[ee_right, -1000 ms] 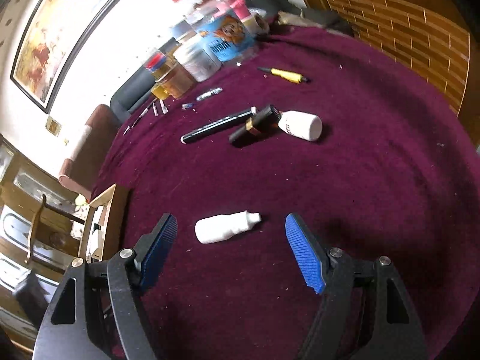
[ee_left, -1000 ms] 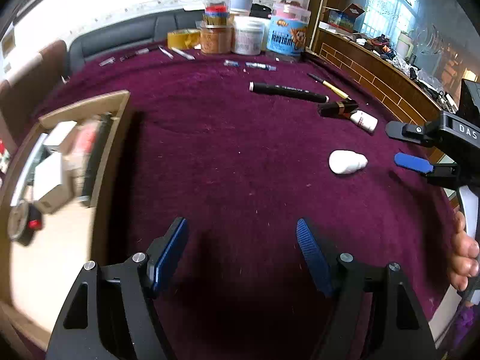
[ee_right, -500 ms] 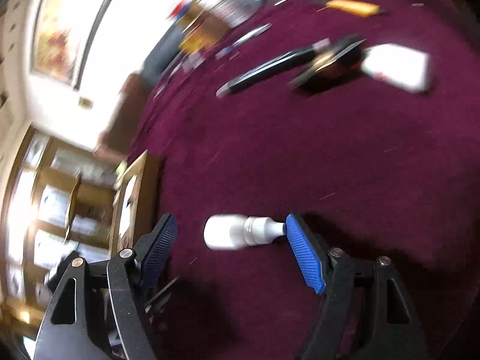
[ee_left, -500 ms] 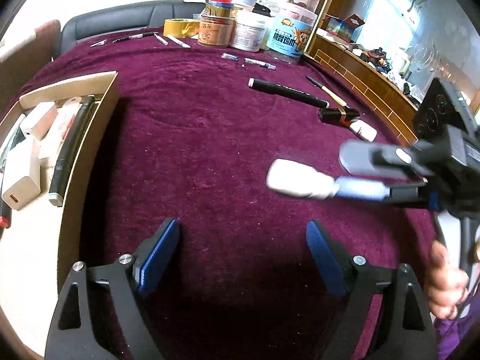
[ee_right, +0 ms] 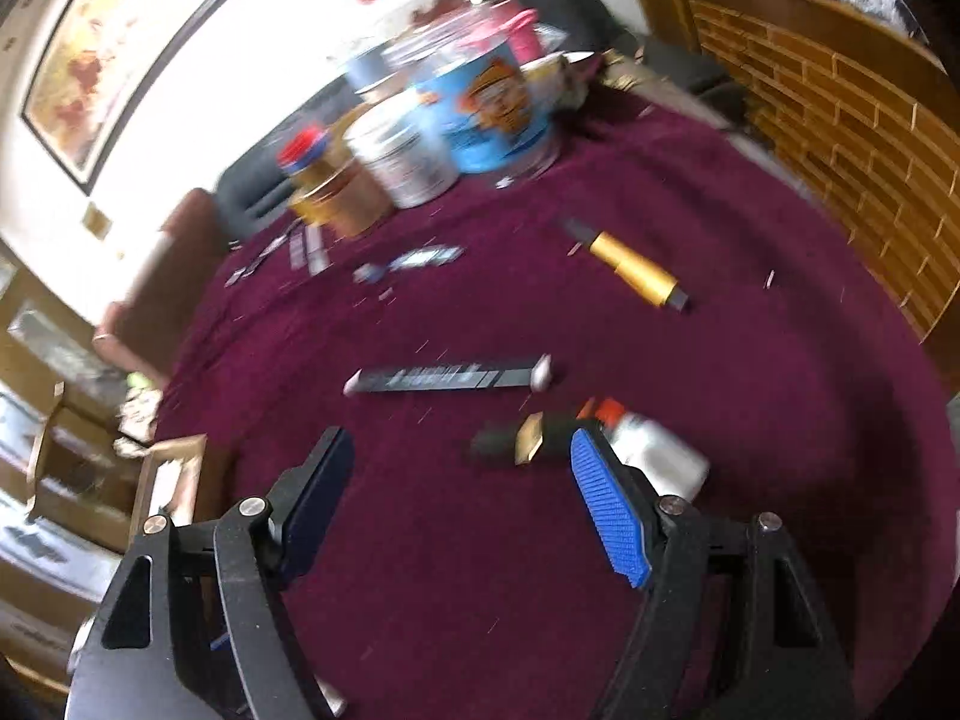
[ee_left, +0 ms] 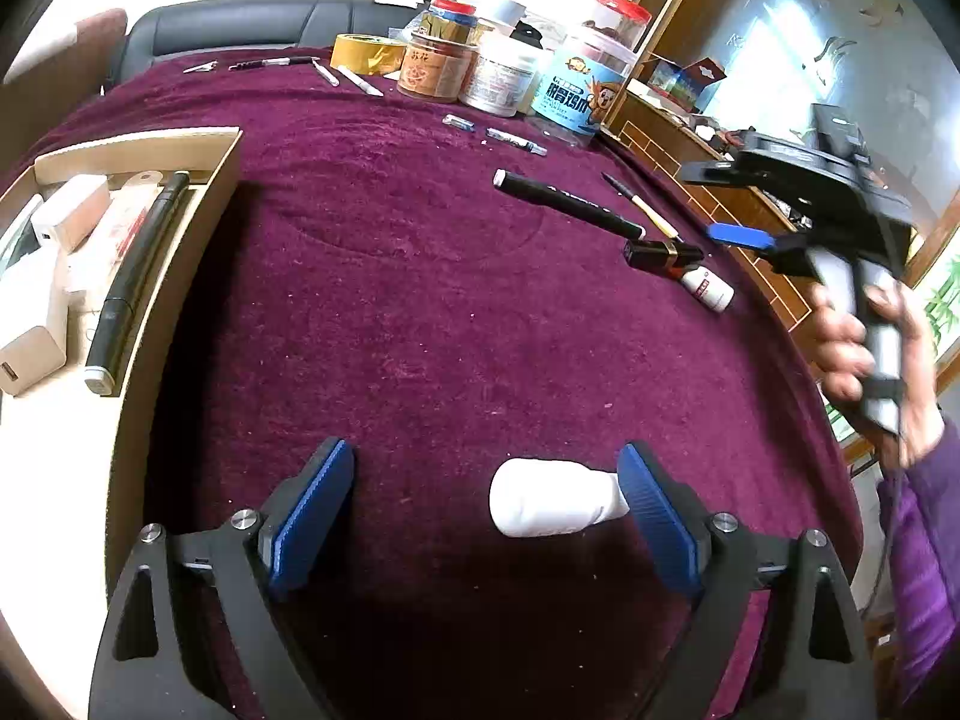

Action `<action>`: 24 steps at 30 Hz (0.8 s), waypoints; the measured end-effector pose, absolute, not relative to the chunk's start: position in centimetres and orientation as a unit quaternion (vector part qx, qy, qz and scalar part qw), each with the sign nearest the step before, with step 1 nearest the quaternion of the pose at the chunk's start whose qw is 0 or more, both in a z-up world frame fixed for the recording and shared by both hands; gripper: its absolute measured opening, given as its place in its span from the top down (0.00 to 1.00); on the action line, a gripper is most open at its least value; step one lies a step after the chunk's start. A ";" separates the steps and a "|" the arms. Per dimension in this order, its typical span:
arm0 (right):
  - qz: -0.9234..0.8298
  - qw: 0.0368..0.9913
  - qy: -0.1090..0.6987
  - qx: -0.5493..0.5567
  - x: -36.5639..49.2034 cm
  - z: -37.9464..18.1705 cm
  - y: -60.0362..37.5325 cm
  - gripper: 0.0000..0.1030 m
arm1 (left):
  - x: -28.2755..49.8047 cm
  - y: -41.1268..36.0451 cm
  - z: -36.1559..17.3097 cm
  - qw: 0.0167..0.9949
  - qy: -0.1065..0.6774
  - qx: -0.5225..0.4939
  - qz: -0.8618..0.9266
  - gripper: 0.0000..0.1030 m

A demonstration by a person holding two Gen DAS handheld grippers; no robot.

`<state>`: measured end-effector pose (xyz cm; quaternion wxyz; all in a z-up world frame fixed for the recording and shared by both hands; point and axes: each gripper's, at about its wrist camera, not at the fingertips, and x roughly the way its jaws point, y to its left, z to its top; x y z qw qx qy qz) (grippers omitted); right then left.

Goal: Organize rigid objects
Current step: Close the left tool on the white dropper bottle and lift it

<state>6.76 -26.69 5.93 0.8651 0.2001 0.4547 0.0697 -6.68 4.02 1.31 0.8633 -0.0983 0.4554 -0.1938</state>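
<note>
A small white bottle (ee_left: pixel 549 504) lies on the purple cloth between the open jaws of my left gripper (ee_left: pixel 480 507), its neck against the right pad. My right gripper (ee_right: pixel 459 498) is open and empty, held over a black and gold tube (ee_right: pixel 519 447) and a white bottle with a red cap (ee_right: pixel 651 456). It also shows at the right of the left wrist view (ee_left: pixel 741 237). A black marker (ee_right: pixel 447 378) and a yellow pen (ee_right: pixel 630 267) lie farther back. A wooden tray (ee_left: pixel 174 147) at the left holds white boxes and a black marker.
Several jars and tubs (ee_left: pixel 504 78) and a tape roll (ee_left: pixel 366 54) stand at the table's far edge, with small pens (ee_left: pixel 354 78) beside them. A brick-pattern ledge (ee_right: pixel 840 102) runs along the right. A dark sofa (ee_left: pixel 240 24) is behind the table.
The right gripper carried the white bottle toward the left gripper, let it go, and drew back to the right. The bottle now lies between the left gripper's jaws.
</note>
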 end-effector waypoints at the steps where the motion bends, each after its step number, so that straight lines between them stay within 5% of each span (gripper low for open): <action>1: 0.065 0.863 0.462 0.194 7.8 5.7 -26.6 0.27 | -6.6 4.0 1.3 0.863 0.455 -0.098 -0.194 0.16; 6: 0.082 0.828 0.516 0.203 10.1 3.0 -25.8 0.26 | -6.6 4.2 1.3 0.863 0.454 -0.105 -0.197 0.16; 12: 0.307 0.751 0.541 0.223 5.3 2.9 -21.7 0.26 | -6.5 4.1 1.3 0.863 0.455 -0.103 -0.196 0.15; 24: 0.166 0.840 0.500 0.129 2.5 3.9 -22.6 0.26 | -6.5 4.0 1.3 0.862 0.454 -0.106 -0.197 0.14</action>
